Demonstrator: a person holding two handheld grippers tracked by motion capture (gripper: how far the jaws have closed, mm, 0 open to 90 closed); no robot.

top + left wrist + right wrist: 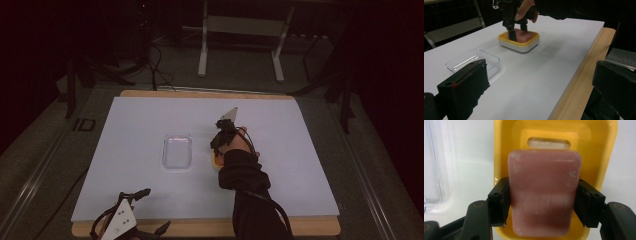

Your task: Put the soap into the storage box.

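Observation:
A pink soap bar (pixel 544 195) lies in a yellow soap dish (pixel 554 135) with a white base (pixel 519 46). My right gripper (pixel 543 200) is shut on the bar, one black jaw pressed against each long side. A hand in a black sleeve holds that gripper (pixel 217 145) from above, right of the table's middle, and the dish (pixel 215 161) peeks out beneath it. From the left gripper view I see the right gripper (pixel 518 32) standing upright on the soap (pixel 524 36). My left gripper (pixel 156 210) rests open at the front left edge, with nothing between its jaws (pixel 541 75).
A clear plastic tray (pixel 177 151) sits empty just left of the soap dish, also visible as the clear tray (pixel 474 61). The white tabletop (pixel 280 150) has a wooden border (pixel 200 227). Metal stand legs (pixel 202 55) are on the floor beyond the table.

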